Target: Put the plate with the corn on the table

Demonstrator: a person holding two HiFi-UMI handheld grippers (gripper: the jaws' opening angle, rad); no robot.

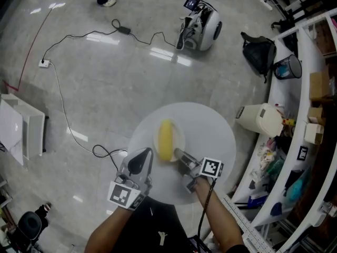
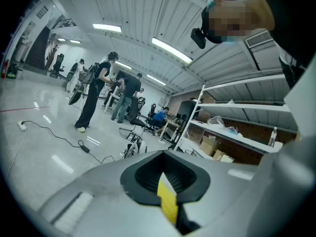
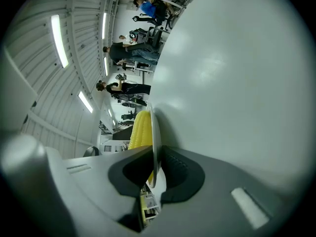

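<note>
A yellow corn cob (image 1: 166, 139) lies on a small white plate (image 1: 180, 134) over the left part of the round white table (image 1: 216, 136). My right gripper (image 1: 178, 154) is shut on the plate's near rim. In the right gripper view the plate (image 3: 154, 132) runs edge-on between the jaws, the corn (image 3: 140, 130) on one side and the table top (image 3: 237, 83) close on the other. Whether the plate rests on the table I cannot tell. My left gripper (image 1: 143, 154) hovers at the table's left edge, beside the plate, shut on nothing; its view (image 2: 165, 181) looks out into the room.
A white bin (image 1: 260, 119) stands right of the table, with cluttered white shelves (image 1: 310, 88) beyond. On the floor are a cable (image 1: 63, 109), a white machine (image 1: 202, 28), a black bag (image 1: 259, 51) and a white panel (image 1: 18, 128). People (image 2: 96, 95) stand far off.
</note>
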